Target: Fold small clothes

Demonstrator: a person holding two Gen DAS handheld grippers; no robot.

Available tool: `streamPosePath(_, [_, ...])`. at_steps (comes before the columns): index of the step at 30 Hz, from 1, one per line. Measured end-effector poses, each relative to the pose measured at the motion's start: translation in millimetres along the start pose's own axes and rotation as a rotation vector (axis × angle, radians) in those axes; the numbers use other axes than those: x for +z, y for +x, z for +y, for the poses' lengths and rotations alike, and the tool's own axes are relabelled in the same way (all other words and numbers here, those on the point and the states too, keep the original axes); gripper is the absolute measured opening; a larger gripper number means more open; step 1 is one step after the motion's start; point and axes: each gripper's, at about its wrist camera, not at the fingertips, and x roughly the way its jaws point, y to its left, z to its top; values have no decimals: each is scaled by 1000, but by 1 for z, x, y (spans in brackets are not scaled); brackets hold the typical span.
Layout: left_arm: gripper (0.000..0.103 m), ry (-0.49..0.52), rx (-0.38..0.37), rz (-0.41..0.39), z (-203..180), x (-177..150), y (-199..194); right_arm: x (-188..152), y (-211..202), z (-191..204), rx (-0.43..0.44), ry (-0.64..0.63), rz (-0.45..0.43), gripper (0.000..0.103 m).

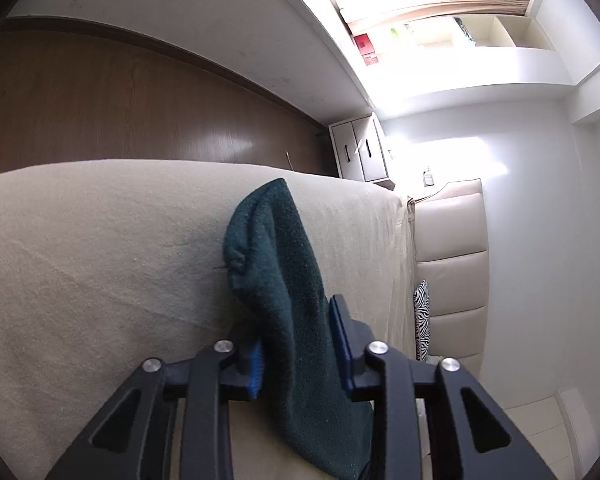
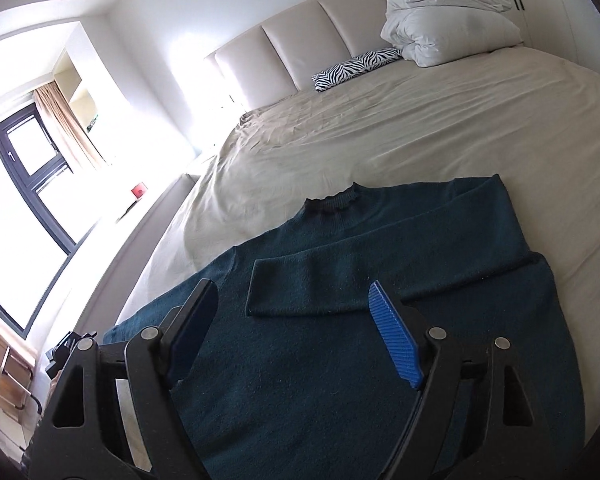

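Teal knit sweater (image 2: 340,320) lies flat on the bed (image 2: 420,120), one sleeve (image 2: 340,280) folded across its chest. Right gripper (image 2: 300,328) hovers with fingers wide apart and empty; left gripper (image 1: 300,344) fingers pinch the other sleeve (image 1: 276,264), which runs lengthwise away from them, toward the bed's far edge.

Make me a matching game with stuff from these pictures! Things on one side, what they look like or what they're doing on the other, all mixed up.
Things:
1. sweater
2. pillow
3. left gripper
4. right gripper

States:
A. zebra stripes
B. open, holding nothing
C. dark green, one sleeve folded across its front
D. shut on a sleeve

Pairs: 1-C, 2-A, 3-D, 4-B
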Motion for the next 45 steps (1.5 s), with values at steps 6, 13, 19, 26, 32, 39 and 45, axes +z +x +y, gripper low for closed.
streamPosePath(6, [8,338,15,9,-78,-58,-2,-8,14,-27,5,55,69,47])
streamPosePath(13, [9,1065,-15,159,-190,-256,25,-14,25,-56,73,132,113,47])
streamPosePath(19, [9,1590,76,267,-157,-425,57,-16,61,-81,164,248,244,47])
streamPosePath(26, [14,1638,113,290,-131,-437,55,-26,131,-86,285,375,423,47])
streamPosePath(32, [17,1627,111,291,-137,-435,58,-39,189,-61,366,447,550,47])
streamPosePath(39, [63,1538,78,307,-135,-412,36,-41,212,-44,348,407,602,11])
streamPosePath(45, [65,1382,-14,307,-144,-358,6,0,183,-35,304,258,513,7])
